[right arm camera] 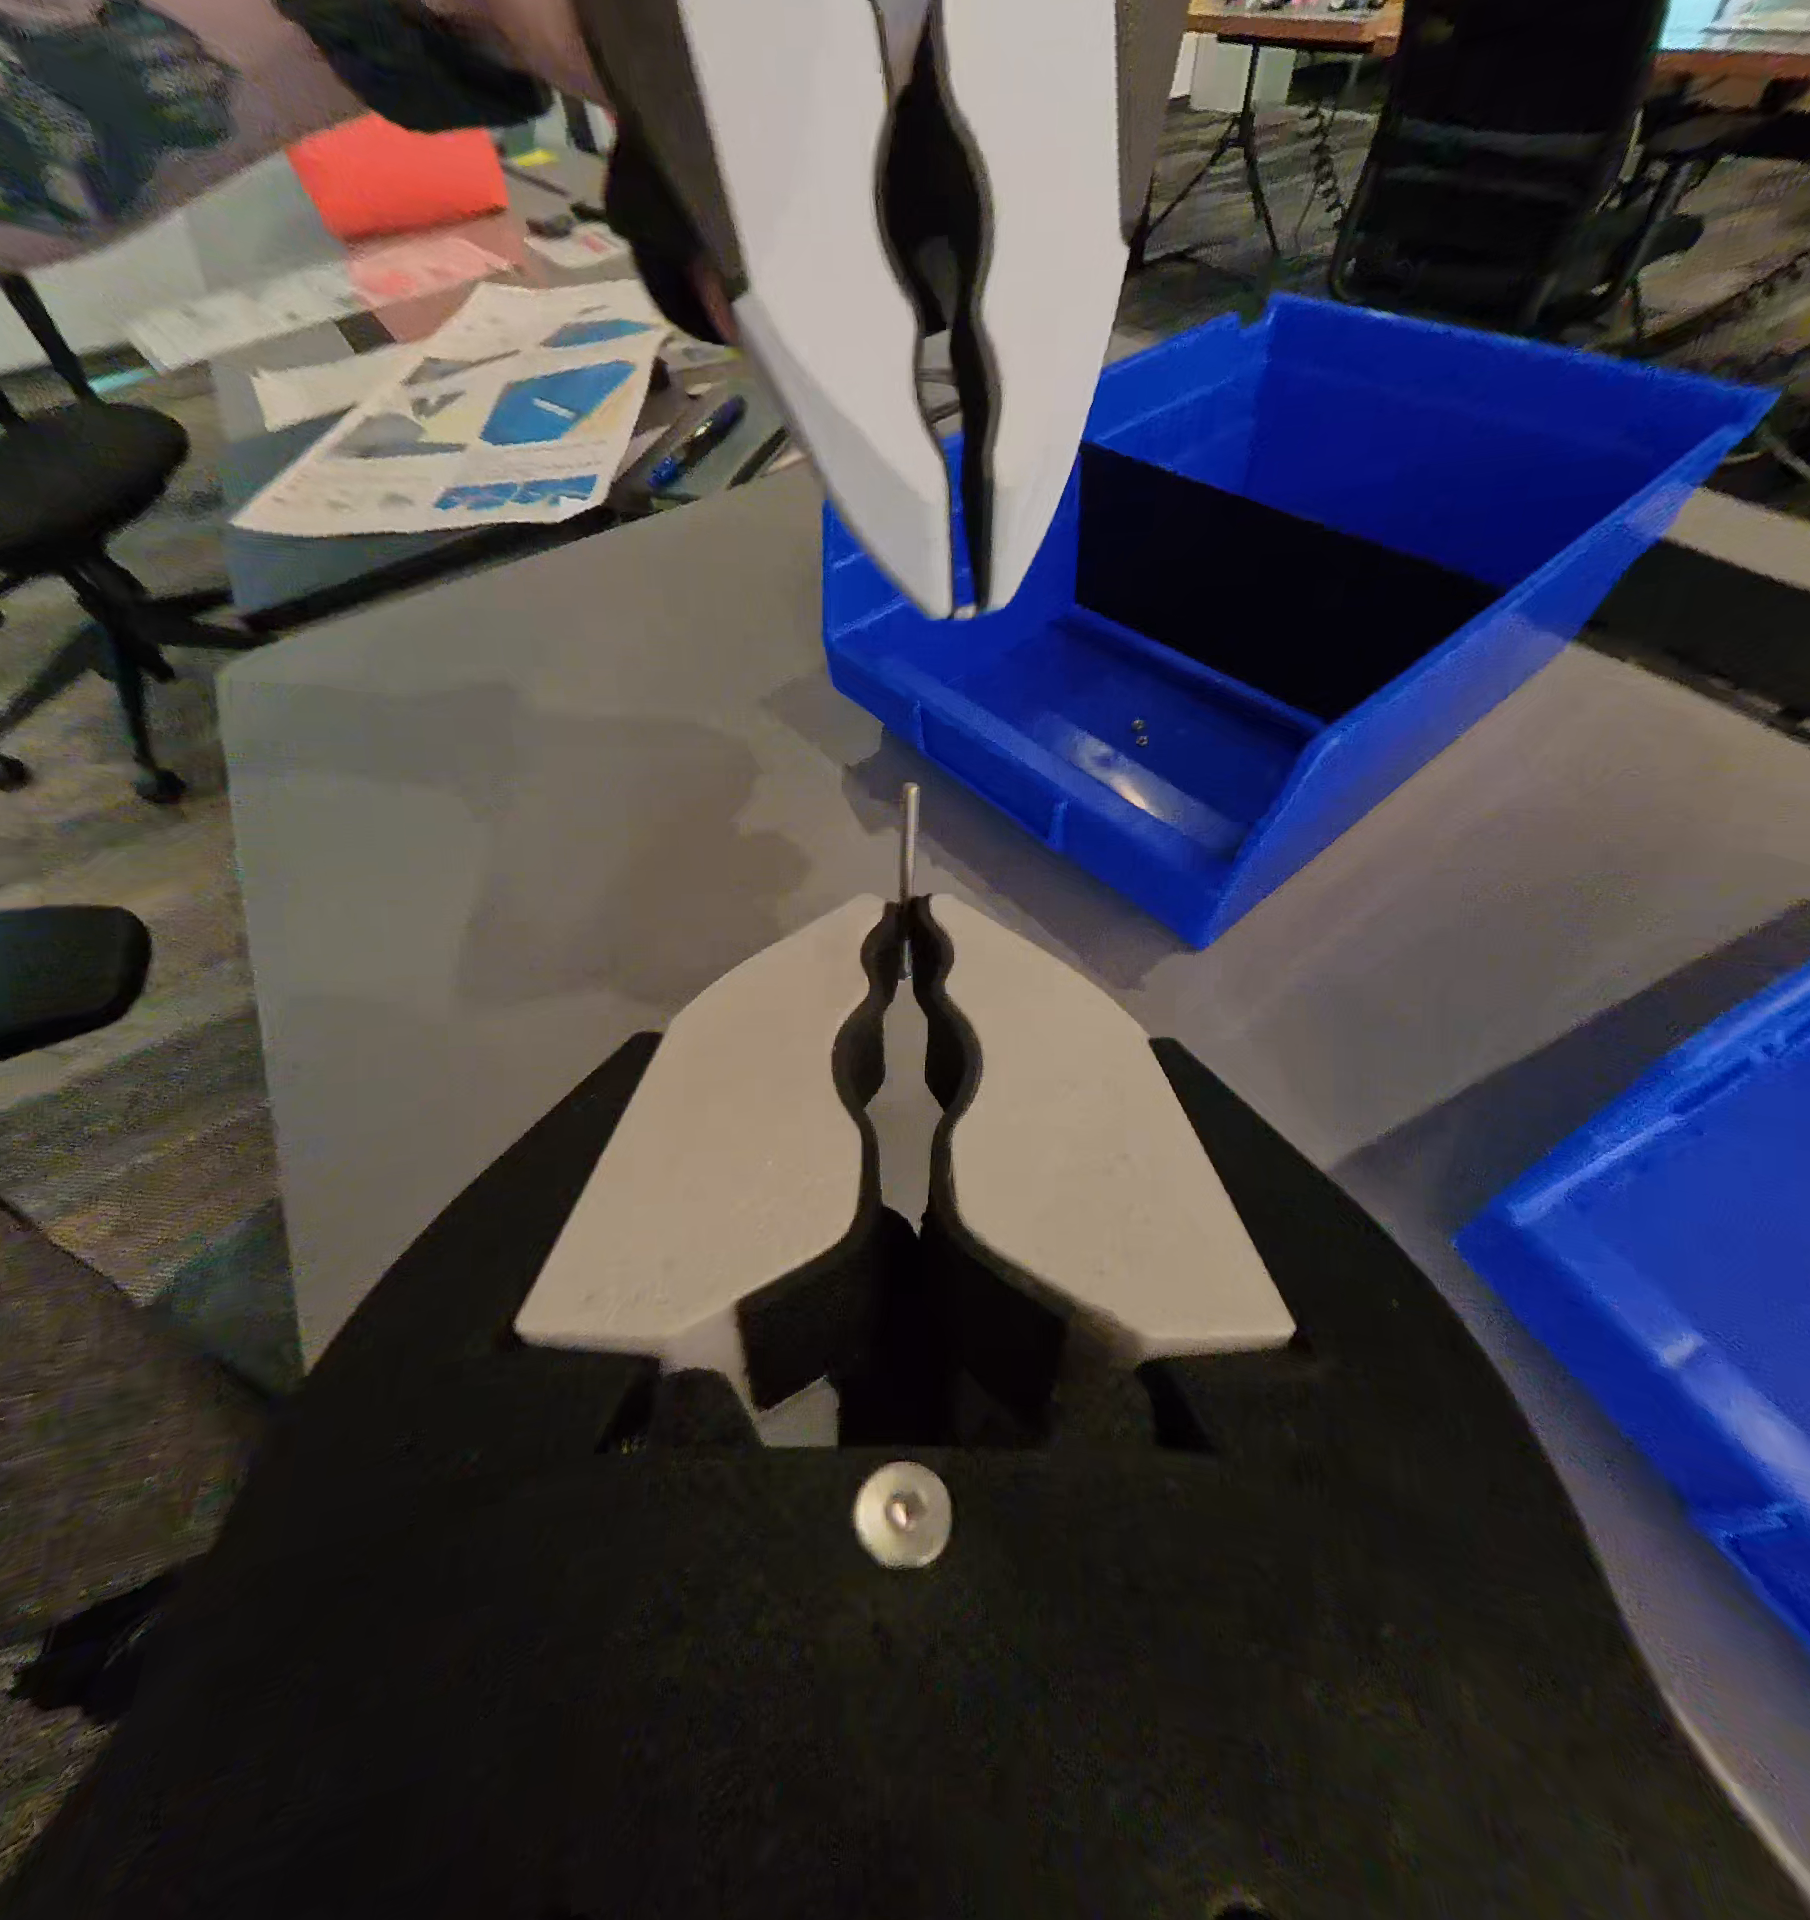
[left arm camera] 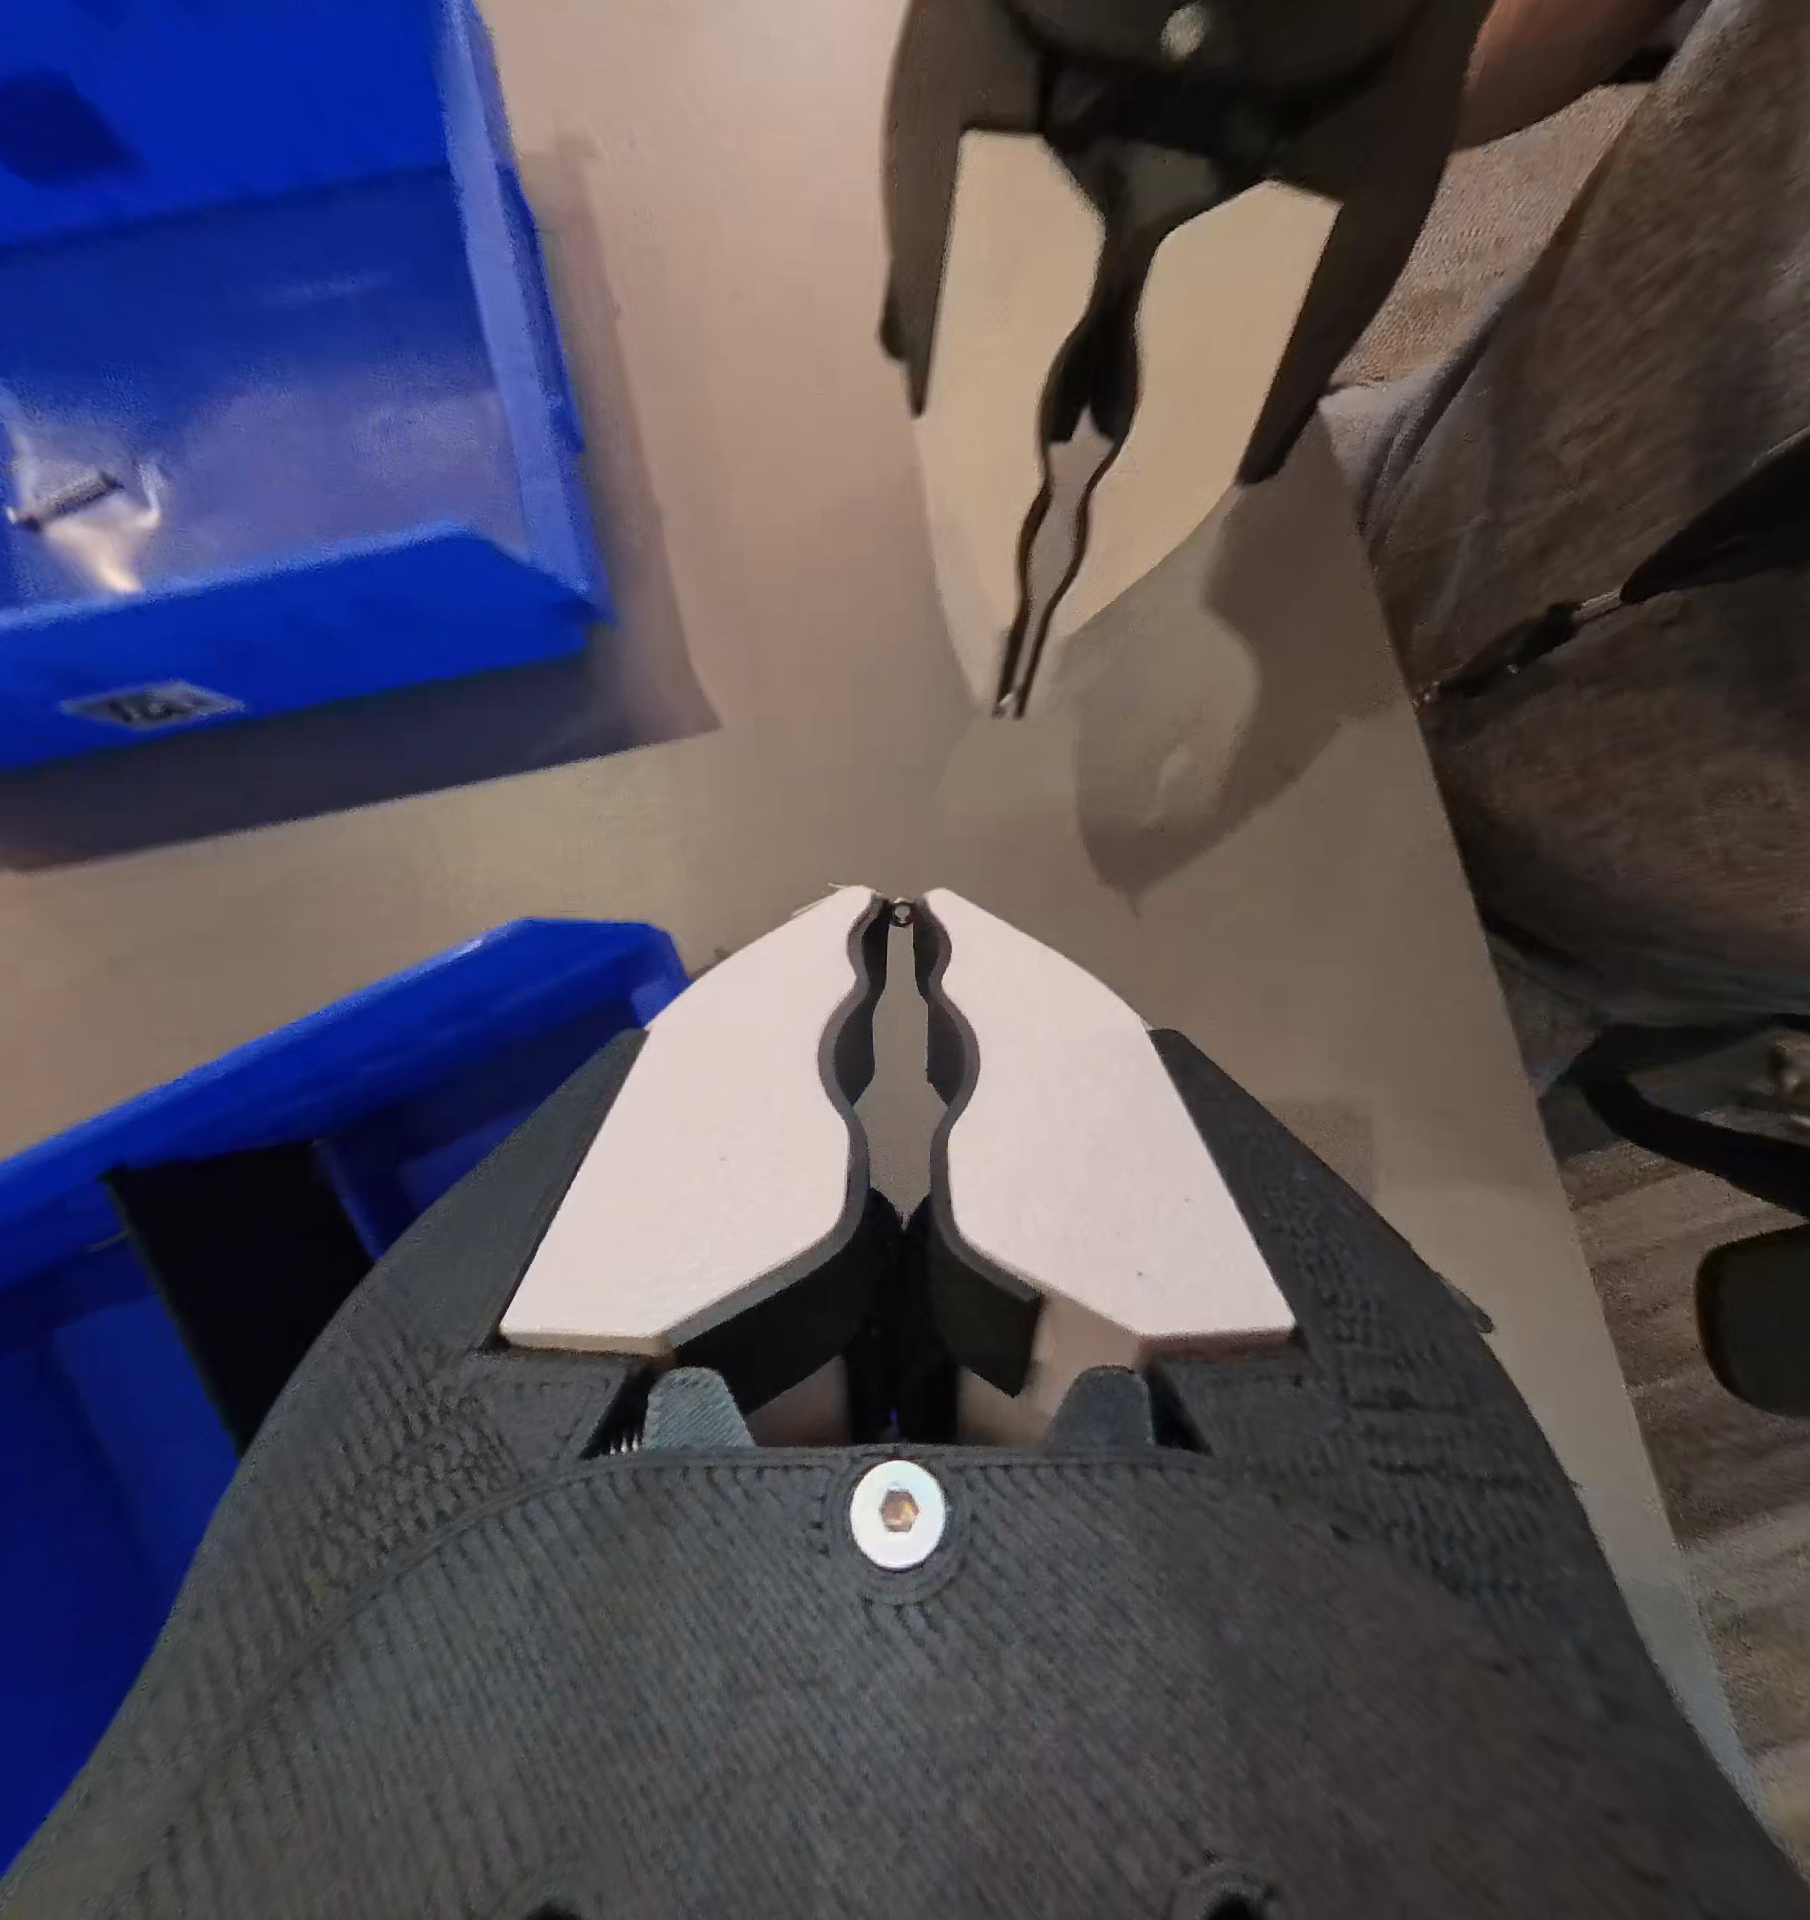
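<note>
Grippers are both pinched shut above the pale grey table (right arm camera: 527, 831). My left gripper (left arm camera: 899, 912) clamps a tiny dark ring-shaped part (left arm camera: 899, 914), possibly a nut, right at its tips. My right gripper (right arm camera: 909, 906) nips a thin metal pin (right arm camera: 910, 836), maybe a slim screw, which sticks out forward past the tips.

From the right wrist view, the left gripper hangs tips-down near the front wall of a blue bin (right arm camera: 1296, 623) with a black divider (right arm camera: 1254, 582); two small parts (right arm camera: 1139, 731) lie on the bin's floor. A second blue bin (left arm camera: 257, 436) holds a clear bag (left arm camera: 80, 499), and papers (right arm camera: 465, 426) lie farther off.

I judge both grips shallow, so I'd keep the squeeze even, move slowly, and line the pin's axis with the ring's hole before closing the gap; a tilt could flick either piece loose
</note>
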`<state>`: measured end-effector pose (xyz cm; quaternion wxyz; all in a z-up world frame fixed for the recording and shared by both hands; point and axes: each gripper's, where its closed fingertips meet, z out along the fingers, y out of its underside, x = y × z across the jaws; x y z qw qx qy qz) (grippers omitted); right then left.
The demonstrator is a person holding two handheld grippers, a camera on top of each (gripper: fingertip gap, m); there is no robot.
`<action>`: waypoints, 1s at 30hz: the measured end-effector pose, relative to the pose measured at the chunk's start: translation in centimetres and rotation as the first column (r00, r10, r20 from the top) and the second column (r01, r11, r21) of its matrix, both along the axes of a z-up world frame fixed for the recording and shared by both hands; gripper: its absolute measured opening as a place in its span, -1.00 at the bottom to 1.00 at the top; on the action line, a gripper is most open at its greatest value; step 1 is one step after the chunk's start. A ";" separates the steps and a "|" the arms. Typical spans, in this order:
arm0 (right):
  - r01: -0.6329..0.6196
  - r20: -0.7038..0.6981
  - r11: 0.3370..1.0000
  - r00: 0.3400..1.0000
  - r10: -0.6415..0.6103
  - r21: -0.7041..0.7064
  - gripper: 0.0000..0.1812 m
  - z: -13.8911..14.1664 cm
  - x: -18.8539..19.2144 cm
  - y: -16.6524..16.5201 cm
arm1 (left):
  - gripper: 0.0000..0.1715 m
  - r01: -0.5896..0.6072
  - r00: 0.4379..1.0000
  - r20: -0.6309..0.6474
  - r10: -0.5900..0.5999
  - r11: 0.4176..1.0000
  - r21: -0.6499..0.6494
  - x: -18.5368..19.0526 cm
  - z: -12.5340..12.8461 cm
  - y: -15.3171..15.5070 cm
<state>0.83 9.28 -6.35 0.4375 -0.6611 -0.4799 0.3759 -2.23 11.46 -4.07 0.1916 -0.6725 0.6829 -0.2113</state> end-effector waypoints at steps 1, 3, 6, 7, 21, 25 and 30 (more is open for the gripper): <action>0.004 0.017 1.000 1.000 -0.004 0.021 -0.98 0.3 -0.2 -0.3 | -0.95 0.013 1.000 -0.007 -0.013 1.000 0.019 0.4 0.4 -0.8; 0.013 0.045 0.998 0.999 -0.016 0.069 -0.98 0.8 -0.5 -0.9 | -0.95 0.028 0.999 -0.032 -0.027 0.998 0.057 1.0 0.8 -2.2; 0.022 0.078 0.990 0.996 -0.033 0.142 -0.98 1.2 -0.8 -1.9 | -0.95 0.044 0.998 -0.043 -0.040 0.995 0.086 1.7 1.5 -3.8; 0.023 0.082 0.988 0.996 -0.036 0.155 -0.98 1.4 -0.9 -2.2 | -0.95 0.049 0.998 -0.044 -0.045 0.995 0.090 1.9 1.7 -4.3; 0.025 0.071 0.967 0.997 -0.044 0.253 -0.98 3.0 -0.8 -4.5 | -0.95 0.073 0.995 -0.074 -0.065 0.992 0.105 2.7 2.8 -7.0; 0.023 0.073 0.963 0.996 -0.044 0.268 -0.98 3.1 -0.8 -4.8 | -0.95 0.074 0.995 -0.069 -0.067 0.992 0.098 2.8 2.8 -7.2; 0.029 0.072 0.961 0.996 -0.050 0.276 -0.98 3.2 -0.6 -4.9 | -0.95 0.080 0.995 -0.068 -0.073 0.992 0.094 2.9 2.8 -7.4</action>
